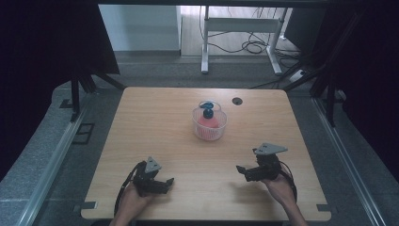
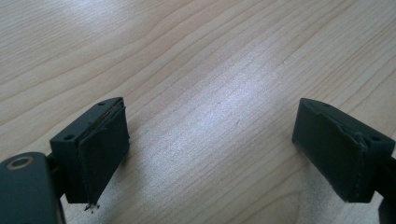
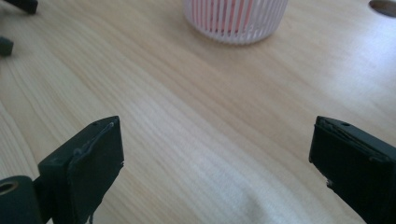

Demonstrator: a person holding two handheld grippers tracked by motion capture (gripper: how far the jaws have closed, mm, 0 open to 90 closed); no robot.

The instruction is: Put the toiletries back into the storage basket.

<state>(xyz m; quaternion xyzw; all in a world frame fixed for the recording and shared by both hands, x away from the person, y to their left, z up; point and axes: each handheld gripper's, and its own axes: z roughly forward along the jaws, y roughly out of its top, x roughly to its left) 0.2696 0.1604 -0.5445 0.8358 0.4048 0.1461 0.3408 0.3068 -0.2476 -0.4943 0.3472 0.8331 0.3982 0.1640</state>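
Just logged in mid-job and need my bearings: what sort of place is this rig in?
Likely a lab or recording bay, not a home. A bare wooden table stands between dark curtains on metal rails, with loose cables on the floor behind. On it sits a white basket.

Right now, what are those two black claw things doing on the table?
A person sits at a wooden table holding a claw-like gripper in each hand. The left gripper and the right gripper both rest low near the table's front edge with their jaws wide open, holding nothing. Farther back, in the middle of the table, stands a white slatted basket with something pink-red and a blue piece inside. Neither gripper touches the basket; the right gripper points toward it.
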